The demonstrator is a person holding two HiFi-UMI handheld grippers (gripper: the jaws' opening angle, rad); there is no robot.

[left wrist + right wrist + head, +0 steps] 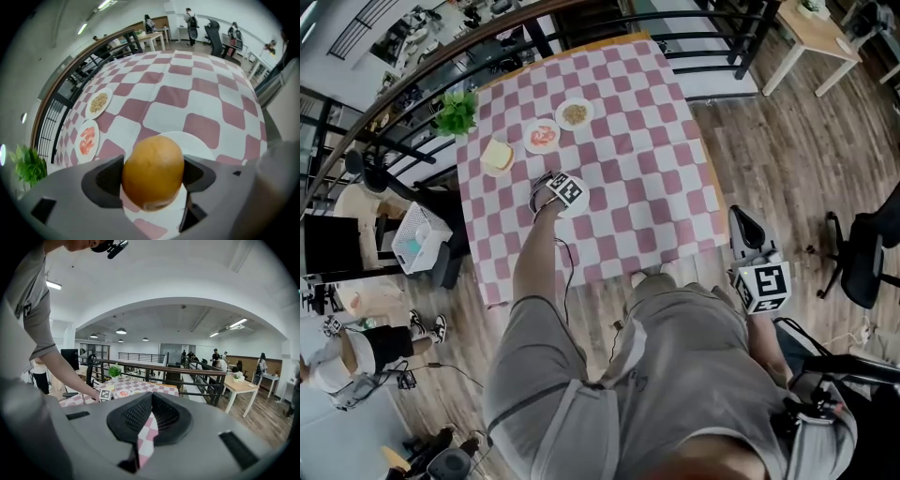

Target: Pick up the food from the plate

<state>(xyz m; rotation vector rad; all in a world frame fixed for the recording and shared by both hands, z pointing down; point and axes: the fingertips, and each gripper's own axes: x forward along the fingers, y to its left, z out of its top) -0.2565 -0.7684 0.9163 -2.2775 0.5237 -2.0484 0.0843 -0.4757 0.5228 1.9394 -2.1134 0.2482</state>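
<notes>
Pink-and-white checked desk (pixel 628 169) fills upper centre of head view, wood floor (pixel 769 169) around it, dark railing (pixel 412 75) curving along upper left. Plant (pixel 457 112) sits at the desk's upper left corner. Just right of it a slanted row of three plates: bread (pixel 497 155), red food (pixel 542 135), grains (pixel 575 112).

Left claw (pixel 565 190) is over the desk, just below the red food, with the person's arm (pixel 534 253) reaching up to it from frame bottom. In left gripper view the left claw (pixel 153 169) is clamped on an orange (pixel 152 157), a jaw pressed to each side, lower centre of frame. White plate (pixel 206 143) lies directly behind and under the orange. Can't tell if the orange touches it. Red food (pixel 86 139) and grains (pixel 98 102) show at left of that frame, plant (pixel 28 164) at far left edge.

Right claw (pixel 759 281) is at lower right of head view, off the desk, over the floor by the person's hip. In right gripper view the right claw (pixel 151 397) has its tips together, nothing held, only a thin slit showing checked cloth. Desk (pixel 136 386) sits mid-left in that frame, well apart from the claw.
</notes>
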